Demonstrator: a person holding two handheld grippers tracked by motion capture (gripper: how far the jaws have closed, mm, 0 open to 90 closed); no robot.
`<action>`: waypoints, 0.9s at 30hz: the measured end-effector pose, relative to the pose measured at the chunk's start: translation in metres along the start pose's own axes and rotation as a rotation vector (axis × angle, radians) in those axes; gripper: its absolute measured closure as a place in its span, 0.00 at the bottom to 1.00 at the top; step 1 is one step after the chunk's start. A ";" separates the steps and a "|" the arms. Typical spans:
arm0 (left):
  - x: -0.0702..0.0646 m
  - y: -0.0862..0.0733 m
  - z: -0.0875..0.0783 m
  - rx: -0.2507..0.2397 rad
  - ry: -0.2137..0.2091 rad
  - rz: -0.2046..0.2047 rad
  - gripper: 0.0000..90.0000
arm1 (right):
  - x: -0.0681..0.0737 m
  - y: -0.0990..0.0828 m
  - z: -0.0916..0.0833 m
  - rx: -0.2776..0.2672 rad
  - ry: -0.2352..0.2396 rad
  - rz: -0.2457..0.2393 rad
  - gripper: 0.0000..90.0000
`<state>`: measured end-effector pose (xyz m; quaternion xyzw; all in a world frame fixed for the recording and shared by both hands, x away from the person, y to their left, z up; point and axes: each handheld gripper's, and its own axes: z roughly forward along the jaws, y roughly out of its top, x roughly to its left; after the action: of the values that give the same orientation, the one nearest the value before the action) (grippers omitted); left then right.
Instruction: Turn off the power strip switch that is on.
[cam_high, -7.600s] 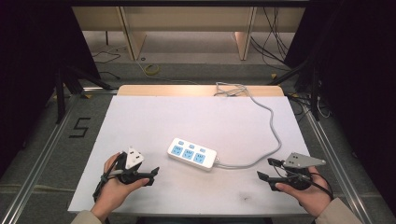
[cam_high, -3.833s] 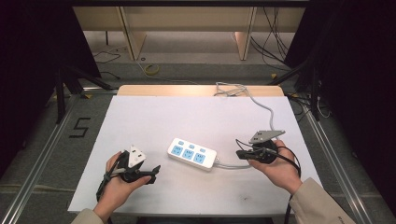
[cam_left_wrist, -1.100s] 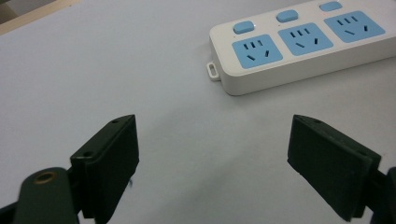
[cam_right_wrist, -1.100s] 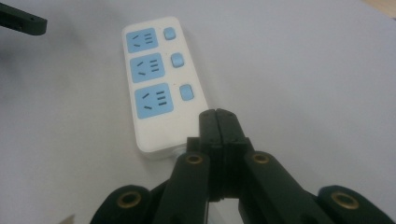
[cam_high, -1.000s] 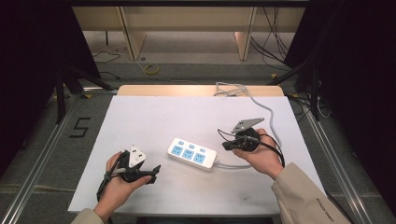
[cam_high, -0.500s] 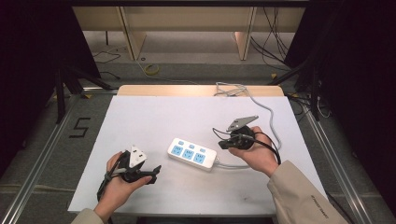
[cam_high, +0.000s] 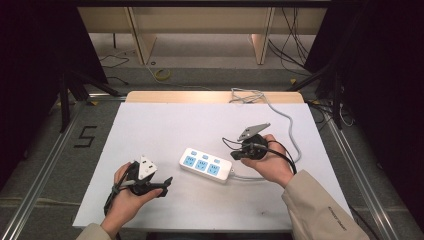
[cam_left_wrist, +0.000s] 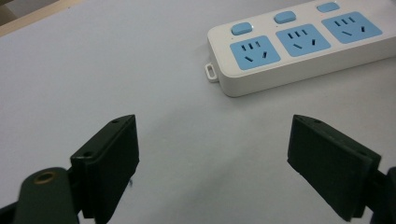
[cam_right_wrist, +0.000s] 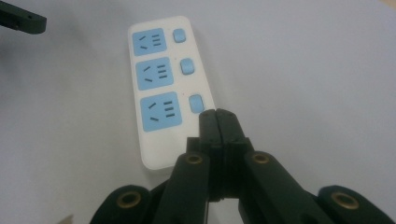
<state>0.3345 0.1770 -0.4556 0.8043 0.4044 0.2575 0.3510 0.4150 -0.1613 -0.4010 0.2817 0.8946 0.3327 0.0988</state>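
Observation:
A white power strip with three blue sockets and three blue switches lies near the middle of the white table. Its grey cable runs off to the far edge. My right gripper hovers just above the strip's cable end, jaws pressed together with nothing between them; in the right gripper view its tip sits beside the nearest blue switch. My left gripper rests near the front left, wide open, pointing at the power strip.
The table's wooden far edge carries the coiled cable end. Metal rails run along both sides of the table, and a "5" mark is on the floor at the left. Dark curtains flank the space.
My right gripper has moved left from the table's front right to the power strip's cable end, edging closer over the last second. The left gripper has stayed put.

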 end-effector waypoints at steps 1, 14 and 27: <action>0.000 0.000 0.000 0.001 0.000 0.001 0.18 | 0.000 0.000 0.001 0.001 0.001 0.000 1.00; 0.000 0.000 0.000 0.001 0.000 0.002 0.18 | 0.000 0.007 0.008 0.024 0.008 -0.015 1.00; -0.001 0.000 0.000 0.000 -0.002 0.001 0.18 | 0.001 0.015 0.015 0.041 0.014 -0.028 1.00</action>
<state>0.3346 0.1763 -0.4557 0.8047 0.4038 0.2569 0.3514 0.4262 -0.1428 -0.4027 0.2686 0.9058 0.3147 0.0912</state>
